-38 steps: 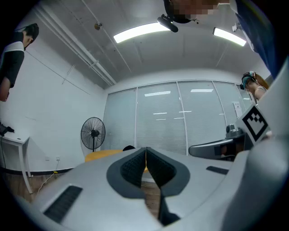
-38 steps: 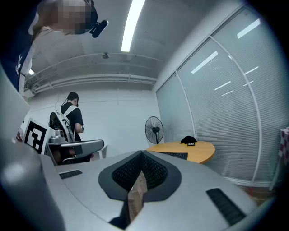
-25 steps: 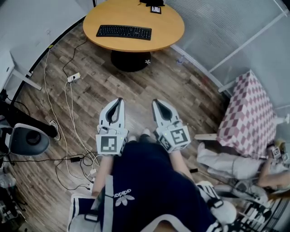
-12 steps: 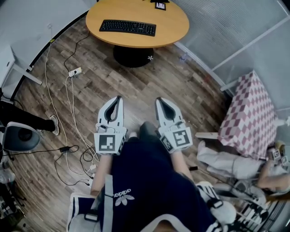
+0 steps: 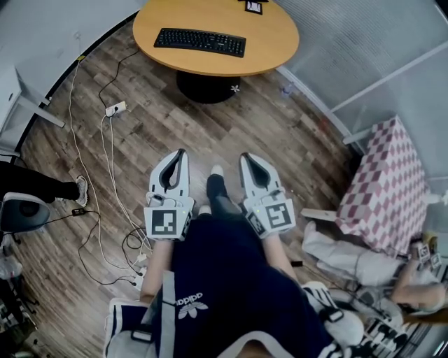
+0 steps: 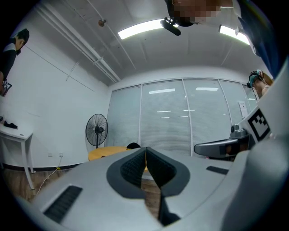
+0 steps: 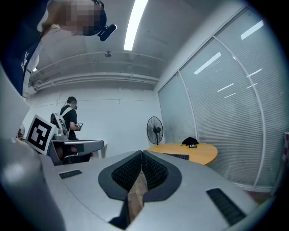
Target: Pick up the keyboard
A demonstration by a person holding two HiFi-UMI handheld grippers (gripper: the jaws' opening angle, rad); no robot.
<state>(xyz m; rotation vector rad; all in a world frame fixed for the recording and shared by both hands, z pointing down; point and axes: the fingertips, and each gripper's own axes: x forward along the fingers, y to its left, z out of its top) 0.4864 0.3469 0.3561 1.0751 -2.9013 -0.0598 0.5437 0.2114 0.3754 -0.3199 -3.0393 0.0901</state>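
The left gripper [image 5: 181, 155] has its two jaws pressed together, with nothing between them; its own view shows the ribbed dark pads [image 6: 133, 168] meeting in one thin line. The right gripper [image 5: 246, 156] is closed in the same way and is also empty. Both are held level and side by side in front of the person's body, each with a white cube with black square markers at its rear end. Between the two grippers, the person's dark shoe with a white toe [image 5: 215, 182] stands on the brown wooden plank floor [image 5: 280, 133].

Well ahead of both gripper tips stands a round table with an orange-yellow wooden top [image 5: 210, 64] on a single black round foot. On it lies the black, flat, long rectangular keyboard [image 5: 200, 41], with many rows of small keys. It lies crosswise to the line along which the grippers point, on the side of the tabletop that is closer to them. It is far from both grippers and neither touches it. Beyond the keyboard, at the far edge of the table, there is a small black object [image 5: 253, 6].

To the left of the left gripper, thin white and black cables [image 5: 105, 150] run over the floor. Far to the right of the right gripper is a pink and white chequered cloth [image 5: 386, 185].
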